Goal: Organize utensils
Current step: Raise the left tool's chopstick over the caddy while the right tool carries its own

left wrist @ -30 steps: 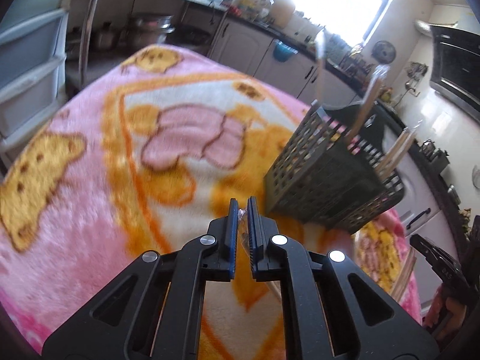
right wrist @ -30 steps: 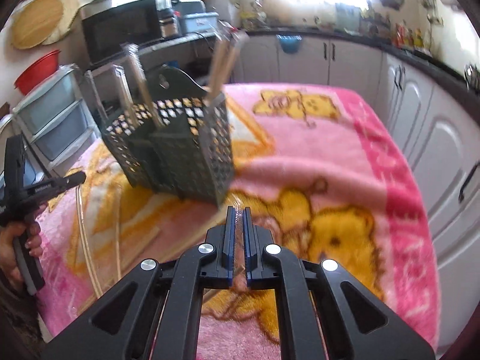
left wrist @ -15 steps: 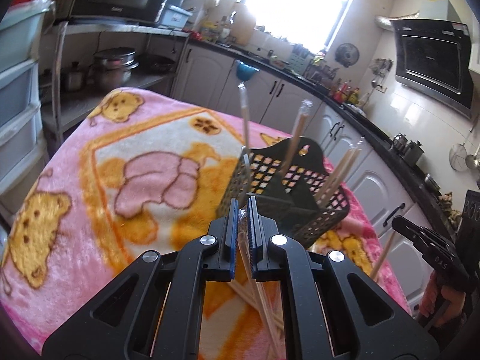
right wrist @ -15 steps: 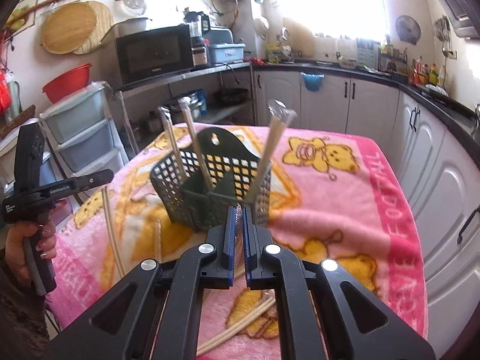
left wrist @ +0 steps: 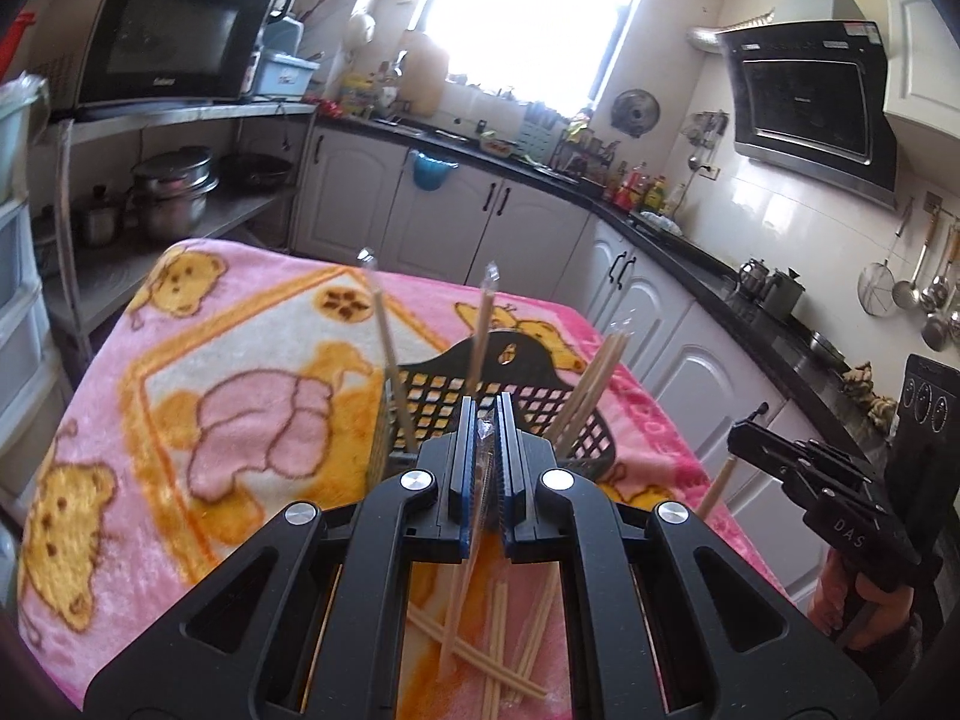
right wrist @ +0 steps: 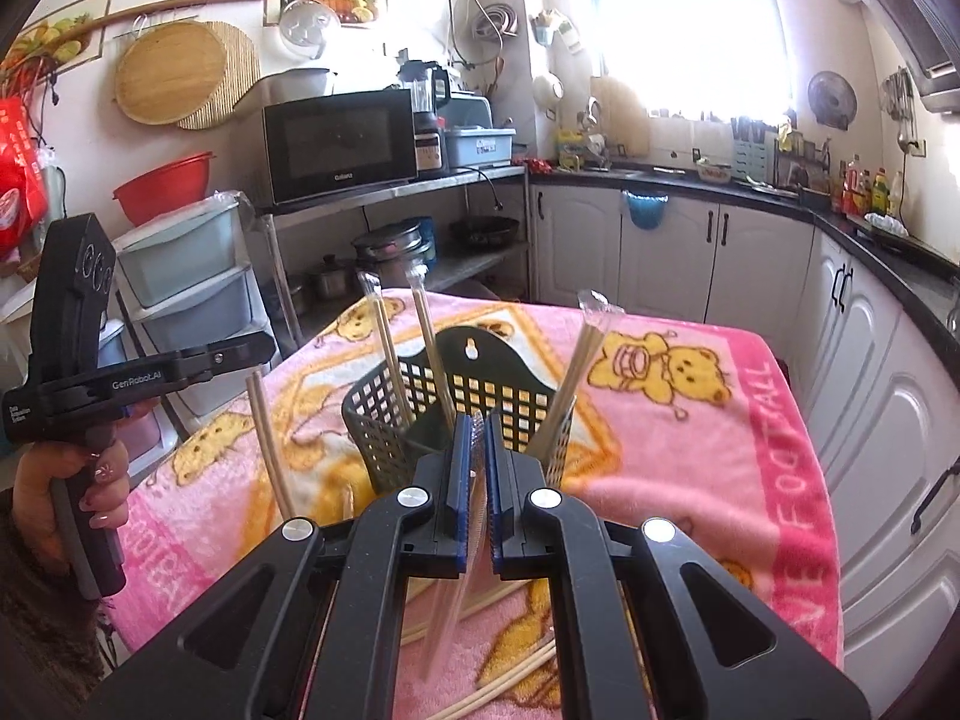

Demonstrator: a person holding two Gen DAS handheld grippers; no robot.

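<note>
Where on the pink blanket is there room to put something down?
Left of the basket, over the pink bear, the blanket lies bare; so does the right side by the lettered border. It is crowded in front of the basket, where loose chopsticks cross.

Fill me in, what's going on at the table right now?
A person is sorting wrapped chopsticks into a dark mesh caddy on a pink bear blanket. Both tongs are shut on a plastic-wrapped pair: the left tongs and the right tongs each hold theirs just in front of the caddy. Several pairs already stand upright in the caddy, and loose chopsticks lie crossed on the blanket near the camera.
</note>
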